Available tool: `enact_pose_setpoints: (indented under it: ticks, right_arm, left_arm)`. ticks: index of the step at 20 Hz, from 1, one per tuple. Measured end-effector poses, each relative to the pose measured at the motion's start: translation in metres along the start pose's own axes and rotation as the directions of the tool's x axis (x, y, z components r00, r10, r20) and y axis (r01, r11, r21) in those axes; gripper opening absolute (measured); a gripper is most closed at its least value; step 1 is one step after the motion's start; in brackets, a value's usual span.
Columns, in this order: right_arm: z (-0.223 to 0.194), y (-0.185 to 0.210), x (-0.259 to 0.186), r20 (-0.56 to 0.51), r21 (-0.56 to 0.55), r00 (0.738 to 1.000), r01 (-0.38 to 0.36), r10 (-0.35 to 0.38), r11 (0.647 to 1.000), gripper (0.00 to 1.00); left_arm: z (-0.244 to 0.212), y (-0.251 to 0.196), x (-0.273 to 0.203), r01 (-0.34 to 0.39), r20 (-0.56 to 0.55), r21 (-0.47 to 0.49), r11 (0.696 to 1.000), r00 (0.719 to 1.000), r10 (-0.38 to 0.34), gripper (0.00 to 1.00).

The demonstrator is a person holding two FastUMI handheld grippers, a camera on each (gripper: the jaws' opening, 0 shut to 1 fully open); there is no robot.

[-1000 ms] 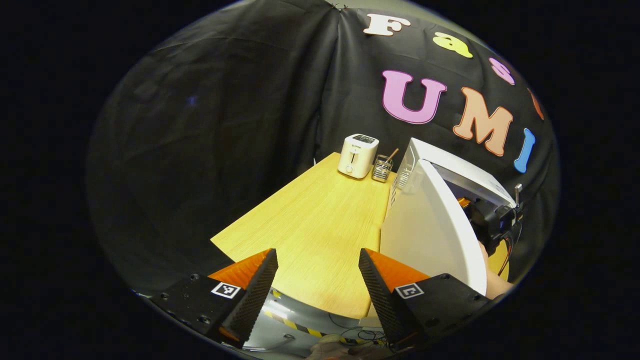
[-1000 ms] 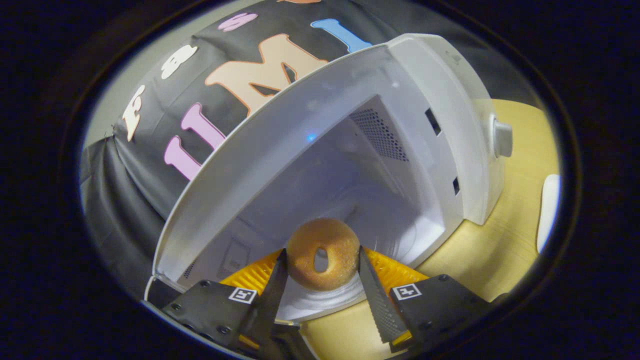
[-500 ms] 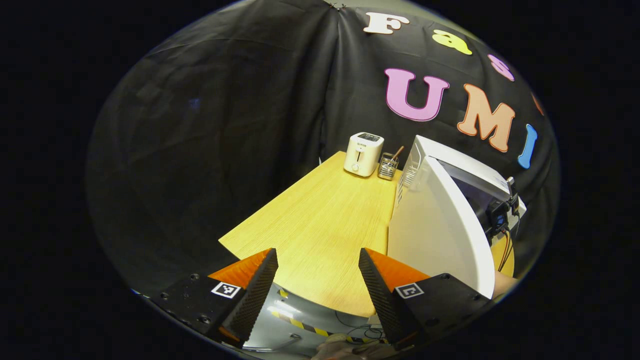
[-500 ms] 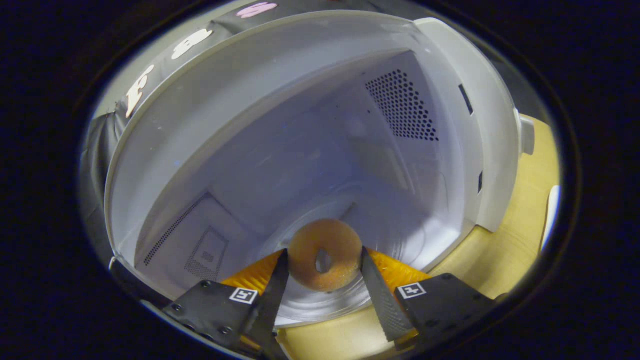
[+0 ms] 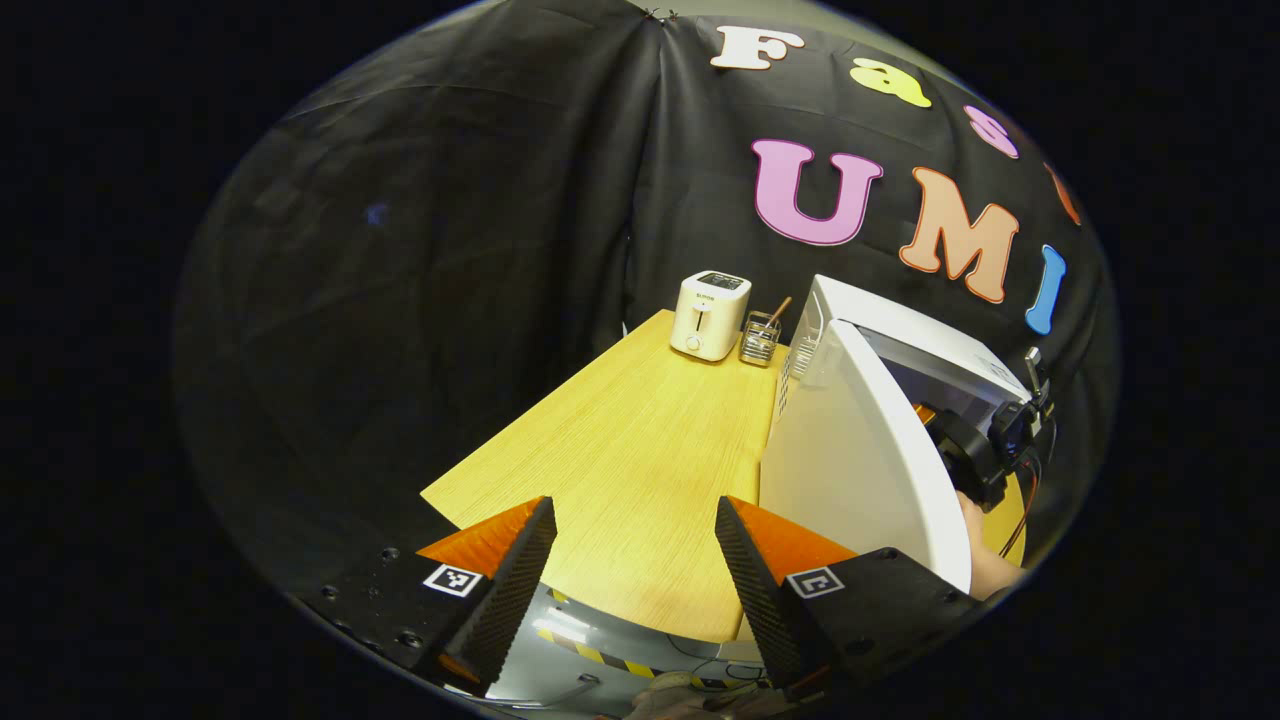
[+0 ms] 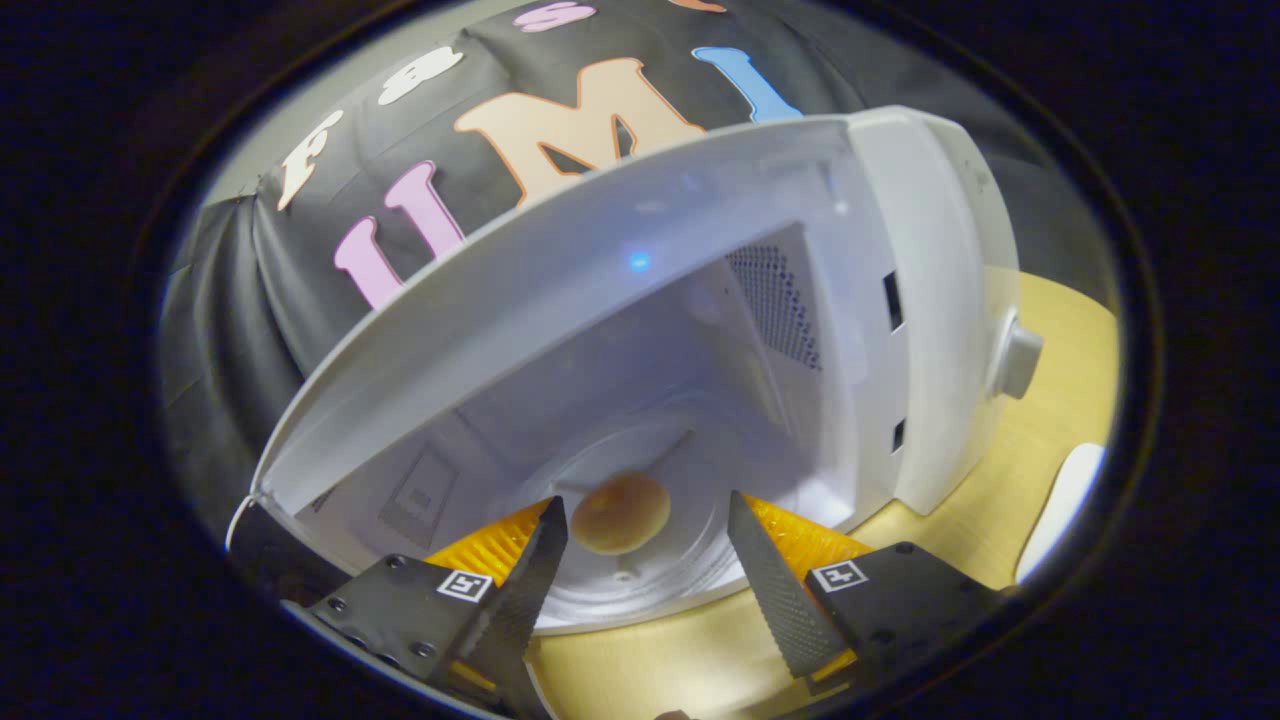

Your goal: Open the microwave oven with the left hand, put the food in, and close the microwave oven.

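The white microwave (image 6: 920, 300) stands open on the wooden table. A sugared doughnut (image 6: 620, 513) lies on its glass turntable (image 6: 640, 580). My right gripper (image 6: 645, 540) is open just outside the cavity, with the doughnut lying beyond its fingertips and apart from them. In the left gripper view the microwave's open door (image 5: 850, 460) swings out toward me at the right. My left gripper (image 5: 635, 550) is open and empty over the table's near edge, left of the door. The right gripper (image 5: 985, 450) and the hand holding it show past the door's edge.
A white toaster (image 5: 708, 315) and a wire holder with a stick (image 5: 762, 338) stand at the table's far end by the wall. The wooden table (image 5: 620, 450) lies between them and my left gripper. A white object (image 6: 1060, 495) rests on the table right of the microwave.
My right gripper opened, let go of the doughnut on the turntable and drew back out of the cavity. The left gripper shifted only slightly.
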State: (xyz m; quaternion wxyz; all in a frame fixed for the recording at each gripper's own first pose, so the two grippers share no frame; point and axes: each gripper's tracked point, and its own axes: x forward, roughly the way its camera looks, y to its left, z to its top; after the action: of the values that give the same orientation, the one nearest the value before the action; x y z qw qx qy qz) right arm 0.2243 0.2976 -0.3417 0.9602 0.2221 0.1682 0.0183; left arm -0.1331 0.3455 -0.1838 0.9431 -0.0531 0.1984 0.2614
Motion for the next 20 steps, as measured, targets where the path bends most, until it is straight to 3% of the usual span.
enact_pose_setpoints:
  ticks: [2, 3, 6, 7, 8, 9, 10, 11, 13, 14, 15, 16, 19, 20]
  right_arm:
    - [0.005, 0.005, -0.024, -0.001, -0.046, 0.999, -0.038, 0.038, 0.998, 0.91]
    - [0.007, 0.005, -0.035, -0.001, -0.069, 0.999, -0.054, 0.054, 0.996, 0.91]
    - [0.011, 0.005, -0.068, -0.033, -0.141, 0.995, -0.095, 0.092, 0.985, 0.90]
    - [0.015, 0.005, -0.080, -0.035, -0.158, 0.994, -0.110, 0.106, 0.981, 0.91]
    - [0.019, 0.004, -0.091, -0.035, -0.177, 0.993, -0.119, 0.114, 0.977, 0.99]
    - [0.023, 0.003, -0.102, -0.034, -0.198, 0.992, -0.126, 0.121, 0.972, 0.91]
    - [0.025, -0.001, -0.112, -0.033, -0.215, 0.992, -0.130, 0.125, 0.968, 0.99]
    - [0.029, -0.003, -0.121, -0.034, -0.229, 0.991, -0.137, 0.132, 0.964, 0.99]
    - [0.035, -0.009, -0.138, -0.034, -0.246, 0.990, -0.141, 0.137, 0.959, 0.99]
    - [0.040, -0.013, -0.147, -0.030, -0.250, 0.991, -0.134, 0.131, 0.959, 0.91]
    - [0.045, -0.019, -0.154, -0.027, -0.260, 0.992, -0.126, 0.123, 0.957, 0.99]
    - [0.051, -0.028, -0.160, -0.024, -0.272, 0.994, -0.112, 0.109, 0.956, 0.99]
    - [0.065, -0.051, -0.177, -0.005, -0.270, 0.998, -0.069, 0.070, 0.960, 0.99]
    - [0.070, -0.058, -0.182, 0.000, -0.261, 0.998, -0.058, 0.060, 0.964, 0.91]
  left_arm:
    - [0.001, -0.006, 0.001, 0.015, -0.001, 0.009, 1.000, 1.000, -0.015, 0.95]
    - [0.002, -0.010, -0.004, 0.029, 0.002, 0.011, 1.000, 1.000, -0.029, 0.84]
    - [0.001, -0.019, -0.004, 0.058, 0.007, 0.041, 0.997, 0.998, -0.058, 0.71]
    - [0.001, -0.020, -0.005, 0.058, 0.001, 0.059, 0.997, 0.998, -0.058, 0.62]
    - [-0.002, -0.022, -0.005, 0.064, -0.006, 0.080, 0.995, 0.998, -0.064, 0.56]
    - [-0.003, -0.023, -0.006, 0.069, -0.009, 0.097, 0.993, 0.998, -0.068, 0.44]
    - [-0.003, -0.025, -0.008, 0.075, -0.011, 0.114, 0.991, 0.997, -0.074, 0.39]
    - [-0.003, -0.025, -0.008, 0.072, -0.012, 0.127, 0.989, 0.997, -0.071, 0.22]
    - [-0.007, -0.026, -0.008, 0.072, -0.019, 0.140, 0.987, 0.997, -0.070, 0.16]
    - [-0.007, -0.026, -0.007, 0.068, -0.019, 0.143, 0.987, 0.998, -0.066, 0.12]
    - [-0.008, -0.027, -0.009, 0.064, -0.020, 0.145, 0.987, 0.998, -0.062, 0.04]
    - [-0.011, -0.028, -0.012, 0.070, -0.024, 0.150, 0.986, 0.997, -0.067, 0.01]
    - [-0.011, -0.036, -0.016, 0.092, -0.020, 0.178, 0.980, 0.996, -0.090, 0.01]
    - [-0.012, -0.040, -0.018, 0.105, -0.020, 0.183, 0.977, 0.994, -0.103, 0.01]
